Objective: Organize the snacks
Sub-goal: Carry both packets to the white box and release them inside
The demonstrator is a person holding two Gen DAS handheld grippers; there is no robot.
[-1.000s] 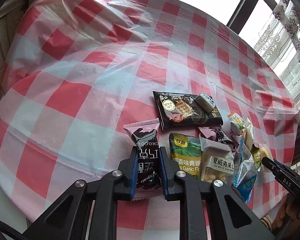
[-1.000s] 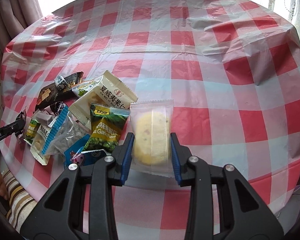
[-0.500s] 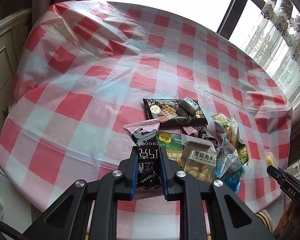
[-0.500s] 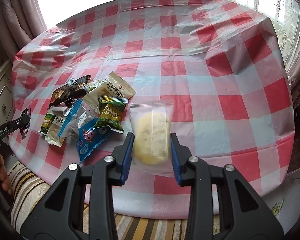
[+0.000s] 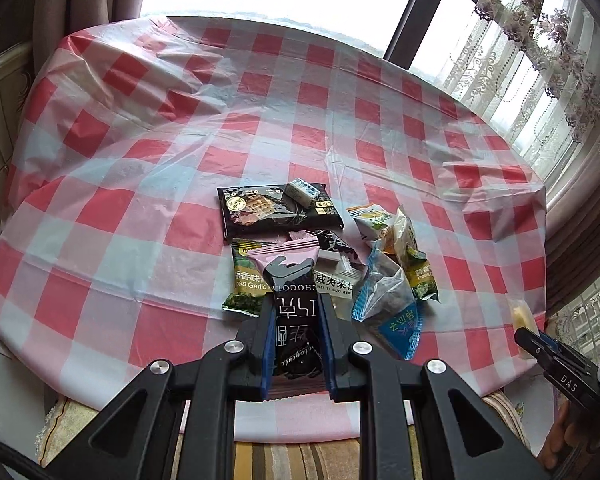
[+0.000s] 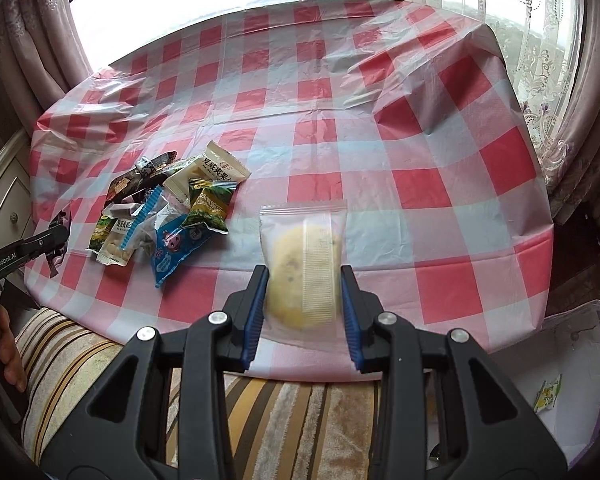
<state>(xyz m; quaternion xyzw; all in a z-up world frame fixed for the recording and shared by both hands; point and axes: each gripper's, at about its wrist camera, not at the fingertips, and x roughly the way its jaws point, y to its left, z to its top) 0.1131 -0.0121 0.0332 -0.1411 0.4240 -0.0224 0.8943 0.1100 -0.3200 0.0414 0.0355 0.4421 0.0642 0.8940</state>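
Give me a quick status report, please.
Left gripper shut on chocolate packet. Right gripper shut on clear cake packet. Snack pile on table. Nothing blocking.

Each gripper, the left gripper [image 5: 296, 344] and right gripper [image 6: 303, 312], is built of black triangulated plastic arms, silver screws and ribbed blue pads; "GenRobot.AI" and "DAS" lettering is printed in white.
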